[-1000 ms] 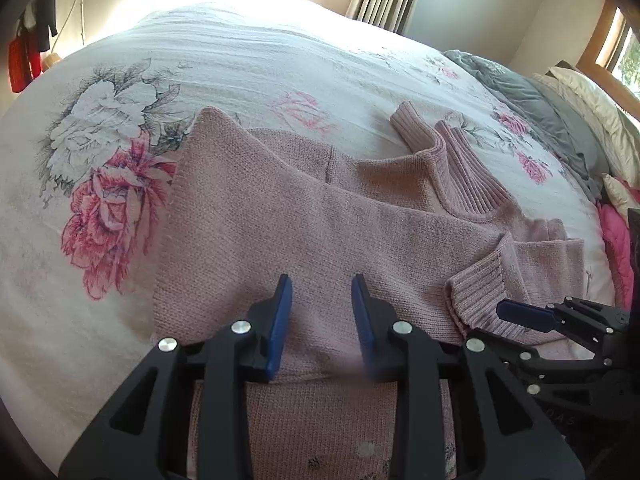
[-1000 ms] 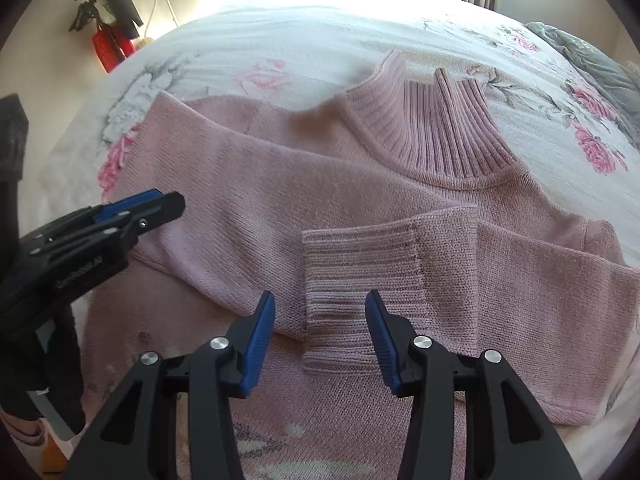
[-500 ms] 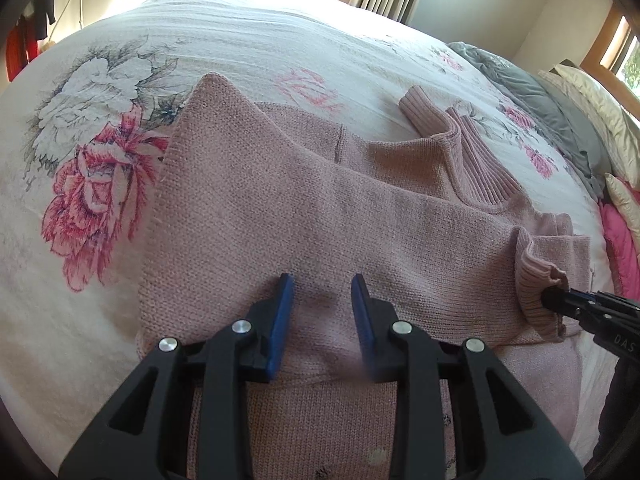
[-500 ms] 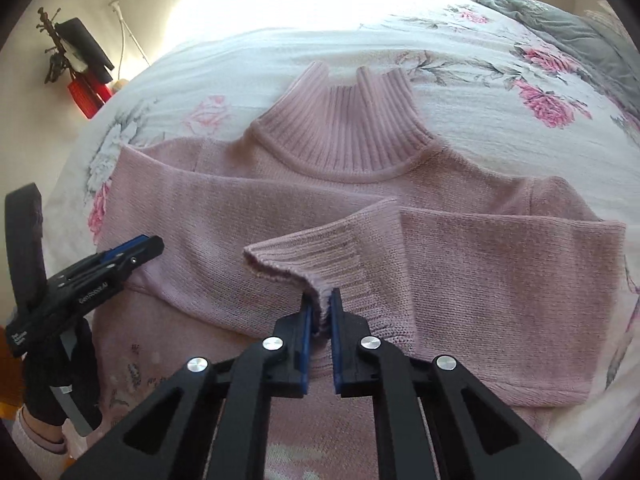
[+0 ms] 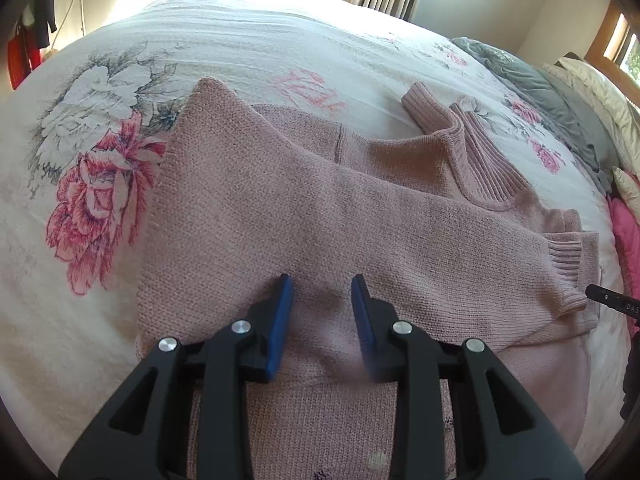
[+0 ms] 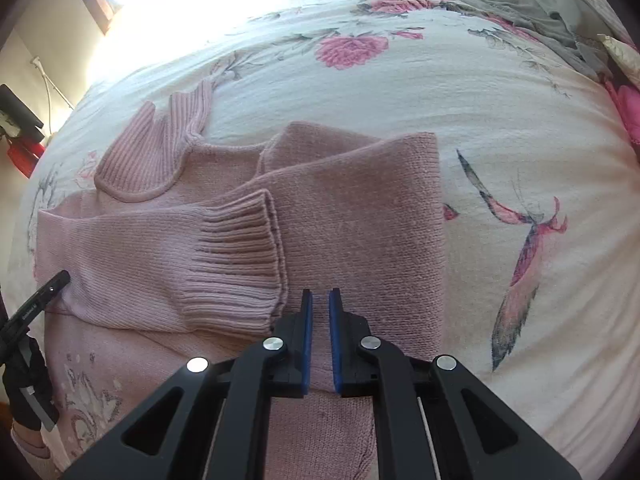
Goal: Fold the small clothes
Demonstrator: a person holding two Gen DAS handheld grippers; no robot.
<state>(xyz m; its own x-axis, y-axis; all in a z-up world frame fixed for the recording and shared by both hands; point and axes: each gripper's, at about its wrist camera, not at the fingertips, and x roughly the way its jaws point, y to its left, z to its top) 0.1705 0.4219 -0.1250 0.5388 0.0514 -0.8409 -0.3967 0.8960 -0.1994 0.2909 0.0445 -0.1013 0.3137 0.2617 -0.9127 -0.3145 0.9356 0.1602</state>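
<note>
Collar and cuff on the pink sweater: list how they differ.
1. The collar sticks out past the sweater onto the bedspread. The cuff lies on top of the sweater.
2. The collar is notched into two flaps. The cuff is one unbroken band.
3. In the right wrist view the cuff lies near the camera and the collar lies farther off.
Both are pink ribbed knit.

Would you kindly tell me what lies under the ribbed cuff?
The ribbed cuff rests on the other folded sleeve of the pink sweater. Whatever lies beneath those layers is covered.
</note>
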